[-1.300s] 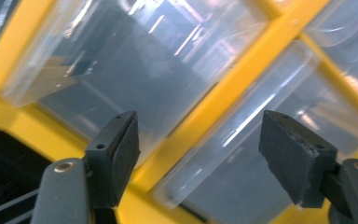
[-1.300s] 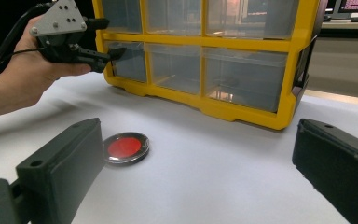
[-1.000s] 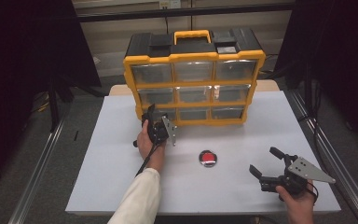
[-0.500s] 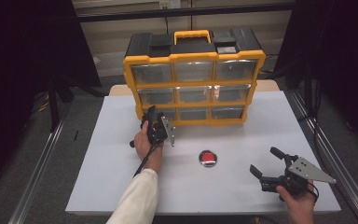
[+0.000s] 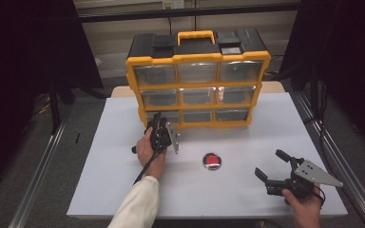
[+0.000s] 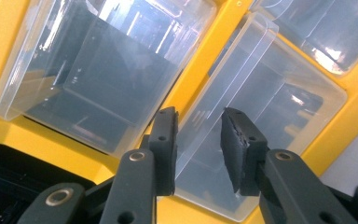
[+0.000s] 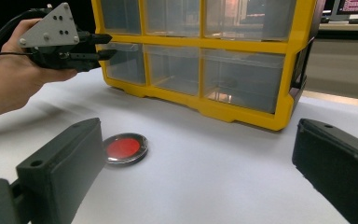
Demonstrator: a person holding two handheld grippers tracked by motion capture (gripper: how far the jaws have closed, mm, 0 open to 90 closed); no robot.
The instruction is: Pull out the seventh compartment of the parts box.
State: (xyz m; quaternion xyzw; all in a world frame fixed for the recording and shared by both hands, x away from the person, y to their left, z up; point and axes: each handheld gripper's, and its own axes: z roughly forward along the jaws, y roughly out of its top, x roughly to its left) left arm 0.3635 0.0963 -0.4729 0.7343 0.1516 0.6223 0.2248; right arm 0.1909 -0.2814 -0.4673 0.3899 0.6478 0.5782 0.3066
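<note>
The left gripper [image 5: 158, 122], its jaws just closing, seems to straddle the lip of the bottom-left drawer [image 6: 242, 140] of the organizer [image 5: 197, 80] far on the desk [image 5: 123, 190]: light, stiff, slick plastic, so pinch that lip, while the right gripper [image 5: 272, 165] gapes

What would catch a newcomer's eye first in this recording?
The yellow and black plastic drawer cabinet with clear drawers stands at the back of the white table. The left gripper, whose jaws have just been closing, is at its bottom-left clear drawer. A small round red-topped disc lies mid-table; the right gripper rests open nearby.
</note>
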